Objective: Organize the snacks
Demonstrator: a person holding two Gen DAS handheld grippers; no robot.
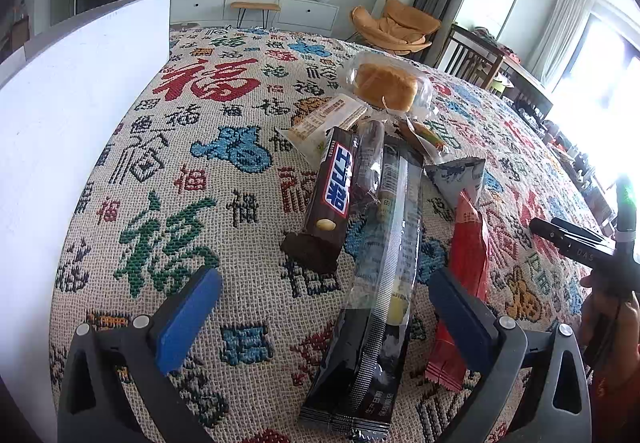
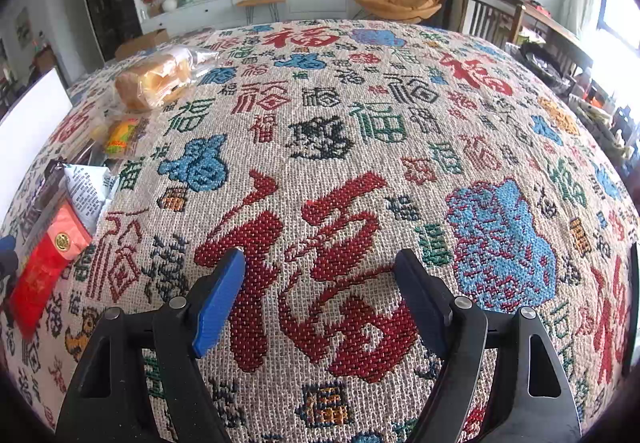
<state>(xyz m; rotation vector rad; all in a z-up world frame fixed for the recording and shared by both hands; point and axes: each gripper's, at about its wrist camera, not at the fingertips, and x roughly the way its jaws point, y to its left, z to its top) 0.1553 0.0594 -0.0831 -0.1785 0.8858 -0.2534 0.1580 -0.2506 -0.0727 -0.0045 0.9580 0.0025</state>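
A pile of snacks lies on the patterned tablecloth [image 1: 240,179]. My left gripper [image 1: 326,307] is open, its blue pads standing either side of a long black-and-clear packet [image 1: 384,275] without touching it. A brown chocolate bar [image 1: 328,199] lies just left of that packet and a red packet [image 1: 466,267] just right of it. Farther back are a grey-white packet [image 1: 460,175], a beige packet [image 1: 324,123] and bagged bread [image 1: 386,85]. My right gripper [image 2: 320,295] hangs open over bare cloth, with nothing between its fingers. The bread [image 2: 154,81] and red packet [image 2: 48,263] lie to its left.
A tall white box wall [image 1: 80,123] stands along the left of the table. A hand [image 1: 612,307] holding the other black tool shows at the right edge. An orange-yellow packet [image 2: 120,137] lies below the bread. Chairs and a TV cabinet stand beyond the table.
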